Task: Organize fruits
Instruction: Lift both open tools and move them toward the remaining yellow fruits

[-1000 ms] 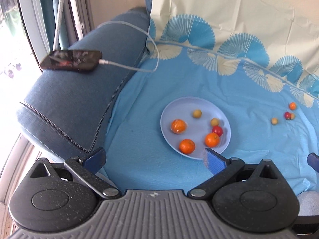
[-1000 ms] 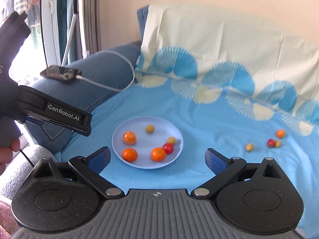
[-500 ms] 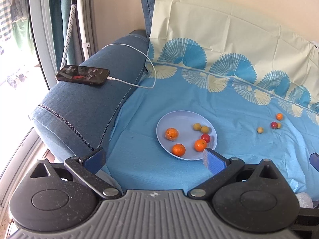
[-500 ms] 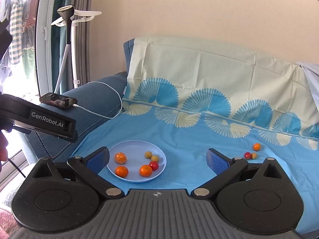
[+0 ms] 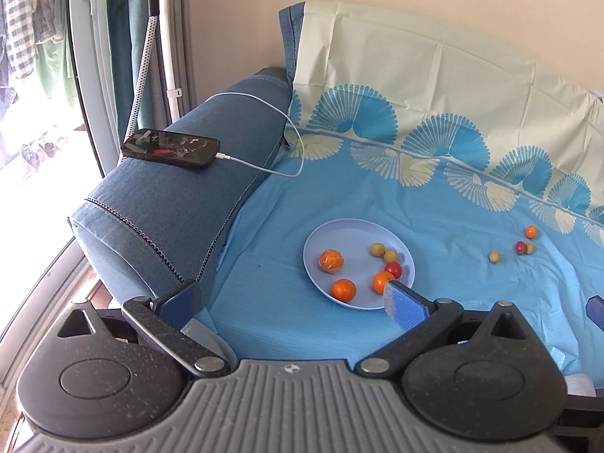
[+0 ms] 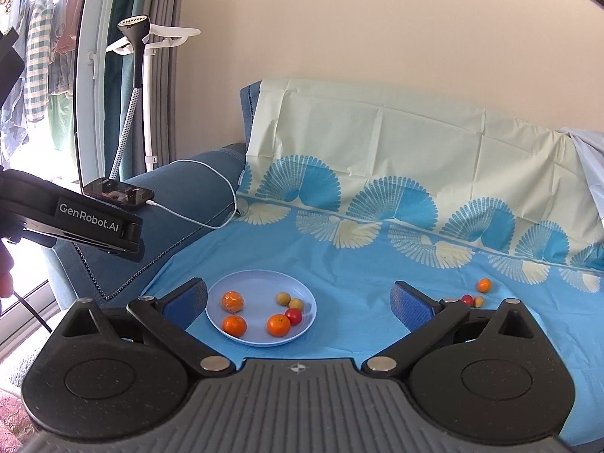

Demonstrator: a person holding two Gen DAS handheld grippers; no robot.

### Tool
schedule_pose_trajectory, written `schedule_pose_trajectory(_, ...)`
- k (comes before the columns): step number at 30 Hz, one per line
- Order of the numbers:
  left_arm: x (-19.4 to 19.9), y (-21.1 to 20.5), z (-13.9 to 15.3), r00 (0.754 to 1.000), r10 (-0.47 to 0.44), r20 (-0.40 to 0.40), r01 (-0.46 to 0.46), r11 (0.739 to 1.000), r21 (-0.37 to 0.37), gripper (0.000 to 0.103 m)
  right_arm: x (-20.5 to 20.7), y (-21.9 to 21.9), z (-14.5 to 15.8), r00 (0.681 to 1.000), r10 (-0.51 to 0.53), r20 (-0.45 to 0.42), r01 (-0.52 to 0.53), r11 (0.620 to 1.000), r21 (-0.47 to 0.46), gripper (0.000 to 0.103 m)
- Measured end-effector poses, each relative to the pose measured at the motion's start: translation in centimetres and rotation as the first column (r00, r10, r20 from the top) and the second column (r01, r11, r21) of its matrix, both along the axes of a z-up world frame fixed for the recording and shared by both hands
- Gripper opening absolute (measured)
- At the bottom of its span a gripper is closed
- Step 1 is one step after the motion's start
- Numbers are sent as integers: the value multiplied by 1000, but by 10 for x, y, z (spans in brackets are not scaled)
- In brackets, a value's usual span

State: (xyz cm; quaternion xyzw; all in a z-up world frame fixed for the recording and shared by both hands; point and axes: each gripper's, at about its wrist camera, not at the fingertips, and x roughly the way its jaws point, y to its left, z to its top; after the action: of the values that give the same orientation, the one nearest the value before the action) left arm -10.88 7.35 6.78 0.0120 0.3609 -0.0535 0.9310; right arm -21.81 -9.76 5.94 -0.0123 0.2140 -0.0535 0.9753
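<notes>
Hard to name the small fruits with any certainty: three oranges (image 5: 343, 289), two tan ones and a red one (image 5: 393, 268) on the plate (image 5: 328, 234), and four strays (image 5: 494, 256) well to the right on the sheet (image 5: 434, 204). In the right wrist view only three strays (image 6: 484, 285) visible — the tan one nearest the plate hidden behind a jaw link. An orange partly covered by a blue pad (image 5: 404, 304) in the left wrist view. Left gripper (image 5: 290, 302) with jaws spread wide and empty, held back from the plate; seen also as a black body at the left edge of the right wrist view, with part of a hand (image 6: 5, 271) cut off by the frame. Right gripper (image 6: 298, 302) likewise wide open and empty, plate between its pads in view.

Compared with a second ago: both cameras drawn back and raised, plate smaller in view, more wall and backrest showing. Fruits on the plate shifted slightly — the two tan ones now side by side rather than apart. Strays unmoved.

Blue sofa, seat and back draped in the fan-patterned sheet. Phone (image 5: 170, 148) on the armrest (image 5: 181, 204), white cable (image 5: 264, 113) trailing onto the seat. At far left a glass door, hanging clothes (image 6: 37, 64) beyond it, a garment steamer (image 6: 136, 53) by the curtain, plain beige wall (image 6: 377, 30) behind.
</notes>
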Motion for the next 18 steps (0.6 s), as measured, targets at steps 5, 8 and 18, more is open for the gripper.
schedule_pose_trajectory(5, 2, 1, -3, 1000, 3, -9, -3, 1000, -4, 103, 3, -1, -3, 1000, 6, -12, -5, 1000, 11, 102)
schedule_pose_trajectory(8, 5, 0, -5, 1000, 1, -12, -1, 1000, 2, 103, 4, -2, -5, 1000, 18, -17, -18, 1000, 15, 102)
schedule_pose_trajectory(18, 22, -5, -19, 998, 0, -59, 2, 1000, 31, 103, 19, -9, -22, 997, 27, -68, -23, 998, 56, 102)
